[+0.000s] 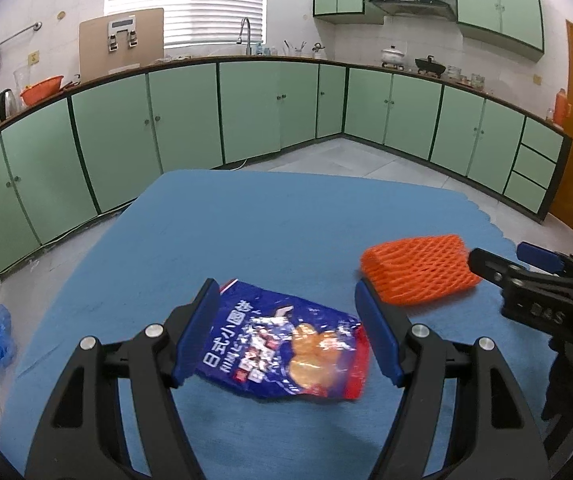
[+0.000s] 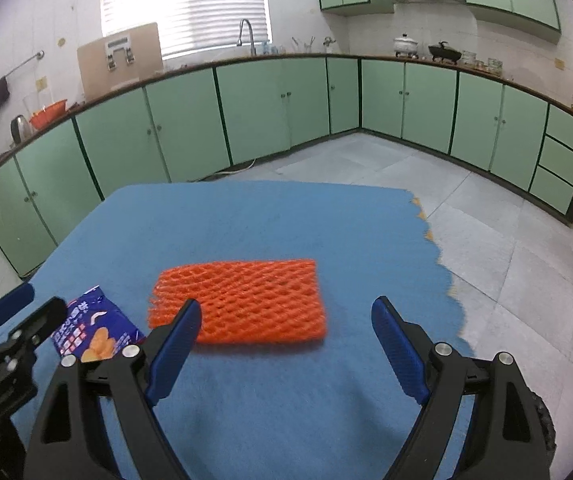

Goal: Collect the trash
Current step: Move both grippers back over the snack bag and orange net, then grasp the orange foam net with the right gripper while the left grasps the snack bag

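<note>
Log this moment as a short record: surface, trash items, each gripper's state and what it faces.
surface: blue cloth
trash 1: blue snack bag, lying flat
trash 2: orange foam net, lying flat, to the right of the bag
left gripper: open, bag lies between its fingers, not gripped
right gripper: open, facing the net, holding nothing

Bright window (image 1: 184,0) glare; fisheye edges curved; foreground motion-blurred.

Blue cloth (image 2: 270,224) lies bare beyond the orange foam net (image 2: 242,300) — snack wrapper (image 1: 282,344) just beside it; nothing else obstructs.
</note>
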### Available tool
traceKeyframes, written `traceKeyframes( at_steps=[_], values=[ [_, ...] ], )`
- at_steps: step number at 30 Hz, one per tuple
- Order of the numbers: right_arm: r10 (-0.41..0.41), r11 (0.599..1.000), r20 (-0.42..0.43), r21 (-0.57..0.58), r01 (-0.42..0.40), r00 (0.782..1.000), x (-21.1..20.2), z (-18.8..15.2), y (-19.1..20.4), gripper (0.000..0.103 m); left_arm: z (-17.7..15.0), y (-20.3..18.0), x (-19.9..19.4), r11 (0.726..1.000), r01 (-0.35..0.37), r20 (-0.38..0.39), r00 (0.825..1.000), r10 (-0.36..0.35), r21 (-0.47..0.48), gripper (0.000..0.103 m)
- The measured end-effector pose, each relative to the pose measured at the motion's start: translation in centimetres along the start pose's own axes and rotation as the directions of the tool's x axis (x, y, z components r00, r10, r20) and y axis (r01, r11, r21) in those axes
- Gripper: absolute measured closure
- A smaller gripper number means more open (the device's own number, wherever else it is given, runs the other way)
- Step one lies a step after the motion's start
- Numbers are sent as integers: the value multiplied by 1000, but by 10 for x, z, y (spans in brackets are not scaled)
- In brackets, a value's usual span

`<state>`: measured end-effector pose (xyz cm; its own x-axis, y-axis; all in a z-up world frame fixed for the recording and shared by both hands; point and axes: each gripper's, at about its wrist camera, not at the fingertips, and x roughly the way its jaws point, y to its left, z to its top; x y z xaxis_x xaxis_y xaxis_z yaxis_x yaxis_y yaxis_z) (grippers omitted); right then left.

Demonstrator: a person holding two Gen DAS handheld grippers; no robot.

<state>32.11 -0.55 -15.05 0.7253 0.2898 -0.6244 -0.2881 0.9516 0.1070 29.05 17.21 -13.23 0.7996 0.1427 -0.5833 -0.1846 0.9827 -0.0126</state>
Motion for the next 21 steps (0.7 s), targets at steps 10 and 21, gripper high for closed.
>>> traceKeyframes(
  at_steps=[10, 21],
  values=[
    [-42, 998, -136, -42, 36, 990, 44, -3, 17, 27, -5, 16, 10, 1000, -4, -18, 1000, 3, -31, 35],
    [23, 998, -165, -53, -33, 986, 45, -10, 27, 77, -10, 17, 15, 999, 16, -41, 999, -18, -42, 31]
  ],
)
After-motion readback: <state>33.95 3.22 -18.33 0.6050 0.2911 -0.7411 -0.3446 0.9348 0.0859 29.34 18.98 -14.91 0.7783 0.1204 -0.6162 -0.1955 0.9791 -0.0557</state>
